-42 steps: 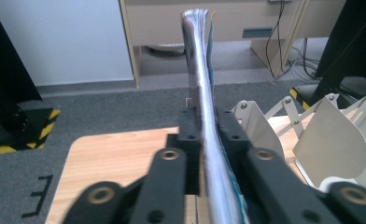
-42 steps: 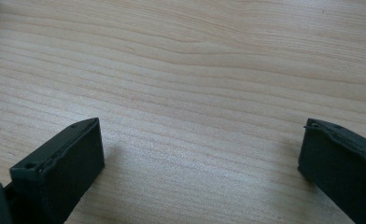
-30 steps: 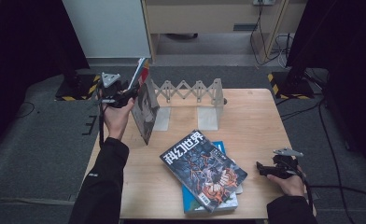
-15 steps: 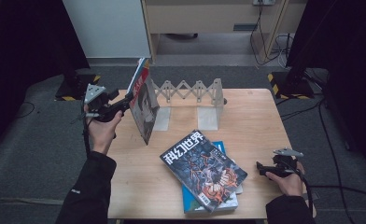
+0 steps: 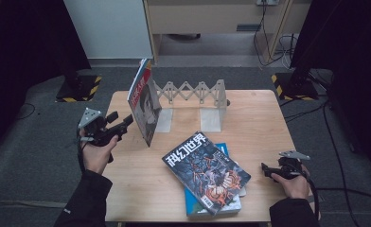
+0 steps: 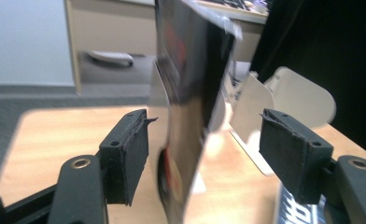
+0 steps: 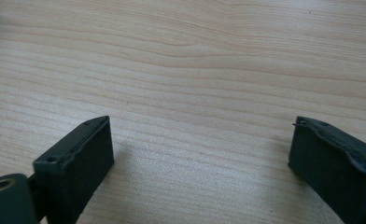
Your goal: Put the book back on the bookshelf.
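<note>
Standing on its lower edge at the left end of the white accordion-style metal book rack (image 5: 193, 92): a thin magazine with a red-and-dark cover (image 5: 145, 106), long axis up, top leaning left and away from the rack. Seen along the left gripper (image 5: 119, 128), the same magazine (image 6: 190, 93) rises between the fingers (image 6: 125, 154), its edge toward the camera, nearer the left pad yet touching neither. Fingers wide and just been opening, so released rather than gripped. Left hand by far the nearer; just beside the magazine's left face, off the counter's left edge.

Right gripper (image 5: 273, 170) low near the counter's right front corner, well apart from the rack, fingers (image 7: 78, 158) spread with only bare wood between, just been closing a little, holding nothing.

Between the hands, a stack of flat magazines, the top one dark-covered with white characters (image 5: 206, 170), over a blue-covered one (image 5: 193, 205), lying askew, near the front edge.

Light wooden counter (image 5: 264, 118), smooth and level. Beyond: grey floor, a pale cabinet, black drapes at both sides, yellow-and-black striped stand bases.

Likely risk: the leaning magazine tipping leftward if left unsupported.
</note>
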A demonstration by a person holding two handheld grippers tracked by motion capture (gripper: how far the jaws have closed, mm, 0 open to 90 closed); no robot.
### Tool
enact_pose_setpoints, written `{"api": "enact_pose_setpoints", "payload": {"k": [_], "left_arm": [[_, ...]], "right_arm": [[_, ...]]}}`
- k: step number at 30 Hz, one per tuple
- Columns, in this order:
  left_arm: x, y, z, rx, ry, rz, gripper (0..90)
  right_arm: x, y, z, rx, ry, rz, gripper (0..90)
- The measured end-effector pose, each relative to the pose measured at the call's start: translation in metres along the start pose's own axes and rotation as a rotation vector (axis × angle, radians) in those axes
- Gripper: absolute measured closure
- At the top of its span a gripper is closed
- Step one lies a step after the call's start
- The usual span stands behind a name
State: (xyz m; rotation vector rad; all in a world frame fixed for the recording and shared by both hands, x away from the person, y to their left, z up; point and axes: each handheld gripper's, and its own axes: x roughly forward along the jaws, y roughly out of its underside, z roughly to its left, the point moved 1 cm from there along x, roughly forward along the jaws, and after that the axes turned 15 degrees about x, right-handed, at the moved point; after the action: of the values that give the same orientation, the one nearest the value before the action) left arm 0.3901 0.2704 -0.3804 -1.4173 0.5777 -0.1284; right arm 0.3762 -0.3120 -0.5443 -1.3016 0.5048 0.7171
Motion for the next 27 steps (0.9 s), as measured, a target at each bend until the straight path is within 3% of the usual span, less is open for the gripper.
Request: {"api": "enact_pose_setpoints", "payload": {"k": [3,6,8,11,15,17,27], "left_arm": [[0.003,0.017,-0.006,-0.007,0.029,0.028,31.8],[0.007,0.031,-0.011,0.021,0.061,0.081,30.9],[0.009,0.038,-0.015,0.039,0.082,0.091,30.3],[0.009,0.046,-0.022,0.052,0.101,0.085,31.6],[0.012,0.056,-0.029,0.053,0.115,0.113,29.0],[0.014,0.061,-0.031,0.039,0.136,0.107,29.4],[0.034,0.084,-0.056,0.051,0.194,0.208,26.7]], "right_arm": [[-0.003,-0.001,0.0,-0.006,0.008,0.013,13.2],[-0.004,-0.001,0.002,-0.003,-0.007,0.023,13.6],[-0.005,-0.002,0.003,0.006,-0.02,0.027,15.2],[-0.009,-0.004,0.007,0.003,-0.028,0.008,16.5],[-0.015,-0.005,0.013,0.003,-0.046,-0.009,19.2],[-0.017,-0.005,0.016,0.007,-0.064,-0.018,19.9],[-0.035,-0.01,0.035,0.008,-0.138,-0.077,21.9]]}}
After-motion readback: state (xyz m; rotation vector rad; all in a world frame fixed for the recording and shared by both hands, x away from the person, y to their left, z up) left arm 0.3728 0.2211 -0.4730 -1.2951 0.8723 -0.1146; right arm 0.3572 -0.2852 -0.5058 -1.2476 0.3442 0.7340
